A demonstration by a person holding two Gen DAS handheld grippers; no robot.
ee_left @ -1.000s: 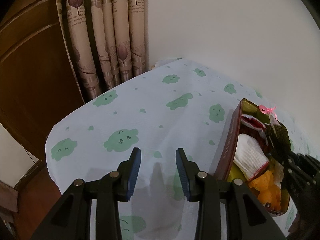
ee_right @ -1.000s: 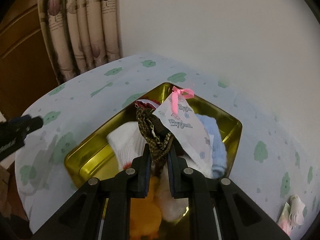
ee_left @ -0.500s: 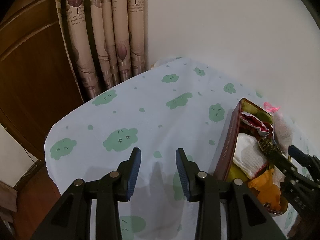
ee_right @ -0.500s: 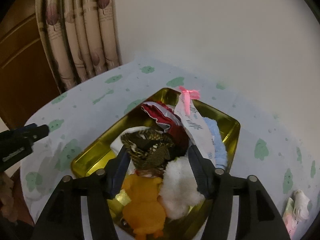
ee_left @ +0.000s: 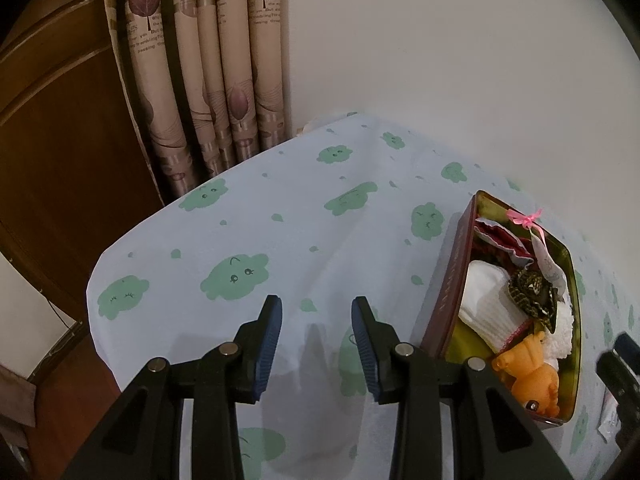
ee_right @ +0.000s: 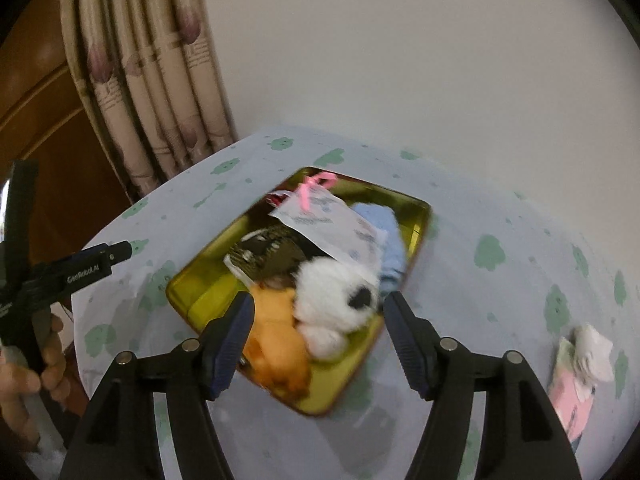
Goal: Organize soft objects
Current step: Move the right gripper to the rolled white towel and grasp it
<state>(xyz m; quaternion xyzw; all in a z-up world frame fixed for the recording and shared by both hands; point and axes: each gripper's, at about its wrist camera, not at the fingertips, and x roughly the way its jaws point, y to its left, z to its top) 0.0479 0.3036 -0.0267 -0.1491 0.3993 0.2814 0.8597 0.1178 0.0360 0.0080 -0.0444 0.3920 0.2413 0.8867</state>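
Cloud-print tablecloth (ee_left: 320, 240): my right gripper (ee_right: 320, 340) jaws just opened, empty, above tin (ee_right: 416, 236); left gripper (ee_left: 316, 340) parted, empty.

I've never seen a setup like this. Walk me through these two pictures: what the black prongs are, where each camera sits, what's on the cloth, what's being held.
A person holds a handheld claw in each hand, each with a camera looking along its prongs. One picture is from the left claw, the other from the right claw. On the patterned tablecloth sits a gold tin holding an orange toy, a white plush, a brown patterned cloth and other soft things. A pink packet lies outside it. Both claws are open and empty; the right one's jaws have just been opening.
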